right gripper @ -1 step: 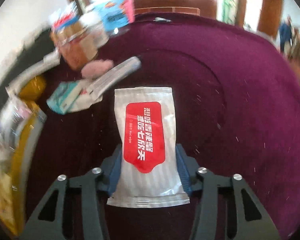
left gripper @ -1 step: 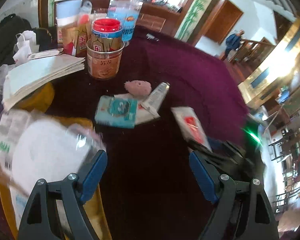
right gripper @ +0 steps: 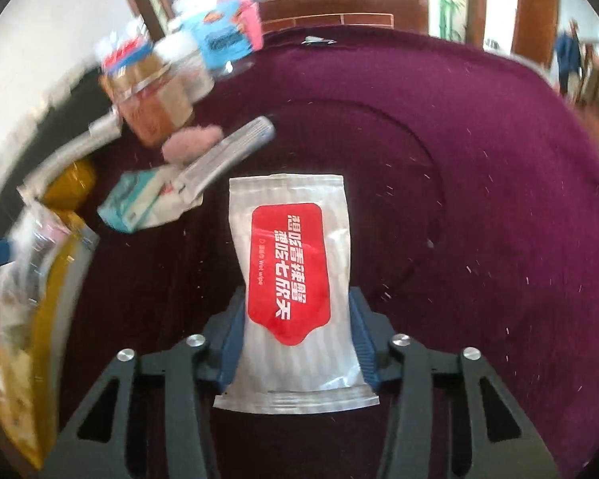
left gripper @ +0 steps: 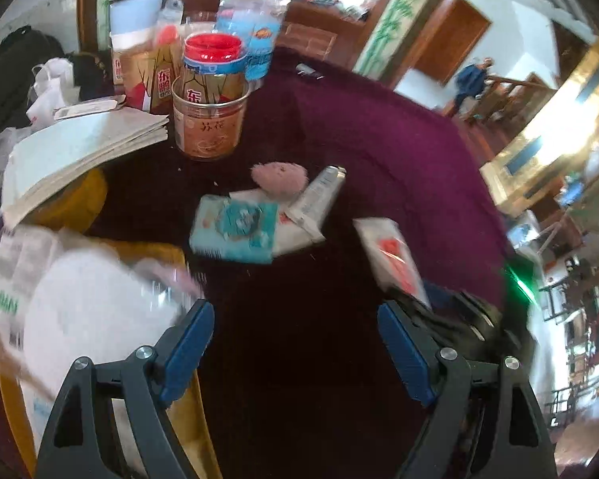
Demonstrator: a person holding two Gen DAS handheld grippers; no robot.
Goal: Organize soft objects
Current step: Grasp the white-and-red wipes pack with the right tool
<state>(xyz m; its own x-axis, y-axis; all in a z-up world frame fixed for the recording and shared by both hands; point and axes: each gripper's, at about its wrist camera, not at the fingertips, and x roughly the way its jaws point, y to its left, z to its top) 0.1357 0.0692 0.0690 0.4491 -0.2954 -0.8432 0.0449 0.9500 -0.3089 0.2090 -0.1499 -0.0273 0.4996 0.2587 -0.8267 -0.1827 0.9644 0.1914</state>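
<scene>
Left wrist view, starting at the left edge of the frame: a blurred white plastic-wrapped bundle (left gripper: pixel 80 319) lies on a yellow tray (left gripper: pixel 76 199), just behind the left finger of the left gripper (left gripper: pixel 295 345). Above it, in the upper left of the frame, a stack of white papers (left gripper: pixel 84 147) sits beside an orange jar (left gripper: pixel 209 119) with a red-lidded container standing in it. Toward the centre of the frame, on the purple tablecloth (left gripper: pixel 379 139), a teal tissue pack (left gripper: pixel 235 227) lies against a pink puff (left gripper: pixel 279 177) and a silver tube (left gripper: pixel 319 195), the three touching in one small cluster. The left gripper's blue-padded fingers stand wide apart with only dark cloth between them. To the right of centre, the white wet-wipe packet (left gripper: pixel 391 255) with its red label shows above the dark body of the other tool.

Right wrist view, again from the left: the yellow tray (right gripper: pixel 56 311) and wrapped goods run blurred down the left edge of the frame. The teal tissue pack (right gripper: pixel 131 203), pink puff (right gripper: pixel 191 141) and silver tube (right gripper: pixel 227 155) sit in the upper left of the frame. At centre, the right gripper (right gripper: pixel 297 339) has its blue pads pressed against both long edges of the wet-wipe packet (right gripper: pixel 291 271), whose sealed end lies toward the camera and whose far end points up the frame over the purple tablecloth (right gripper: pixel 479 199). Whether the packet rests on the cloth or is lifted off it cannot be told.
</scene>
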